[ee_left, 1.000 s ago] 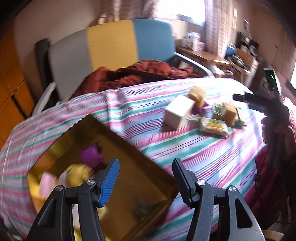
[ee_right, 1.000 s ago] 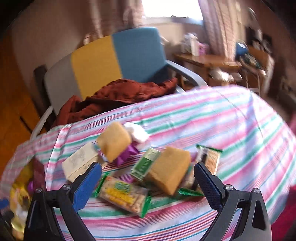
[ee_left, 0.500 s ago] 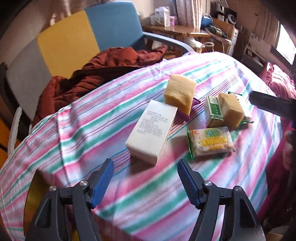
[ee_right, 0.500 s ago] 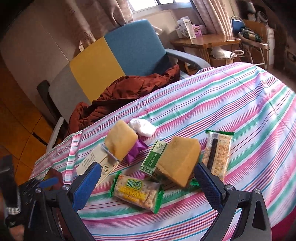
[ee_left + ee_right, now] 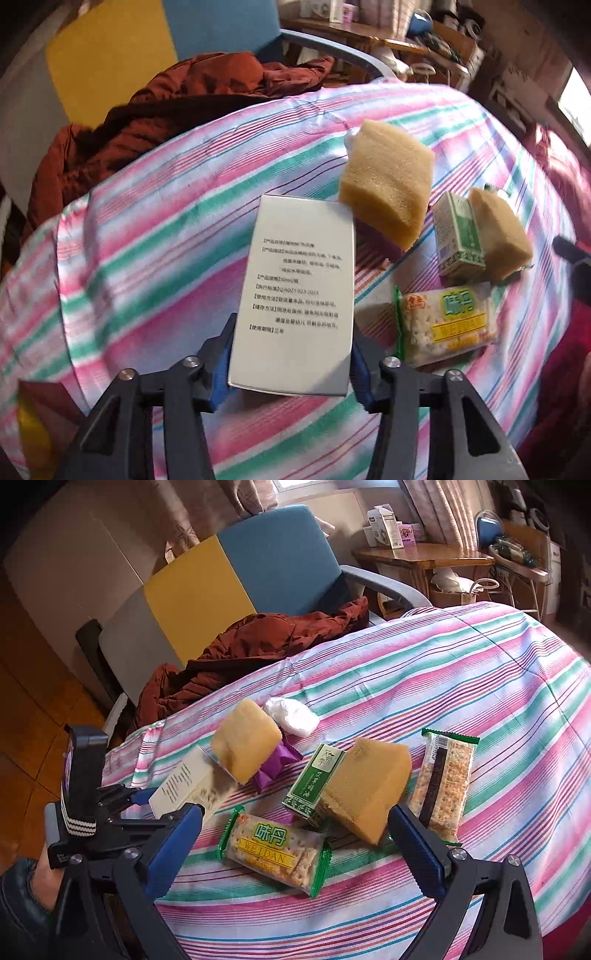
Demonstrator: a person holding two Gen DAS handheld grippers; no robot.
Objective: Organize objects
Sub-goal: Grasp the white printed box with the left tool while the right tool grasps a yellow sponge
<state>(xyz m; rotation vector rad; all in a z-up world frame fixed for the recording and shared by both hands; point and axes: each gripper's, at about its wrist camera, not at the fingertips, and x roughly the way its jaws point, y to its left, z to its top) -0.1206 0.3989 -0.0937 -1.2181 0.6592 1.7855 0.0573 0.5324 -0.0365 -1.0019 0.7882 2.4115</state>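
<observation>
Two blue pads of my left gripper [image 5: 291, 360] bracket the white printed carton [image 5: 295, 291]: I should squeeze squarely, clearing the tan sponge [image 5: 388, 184] at 1 o'clock, while my right gripper [image 5: 291, 849] hangs wide, empty.

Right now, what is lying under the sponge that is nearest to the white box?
Under that sponge a purple wrapper sticks out; the part beneath the sponge is hidden. The sponge's low corner also overlaps the white box.
</observation>
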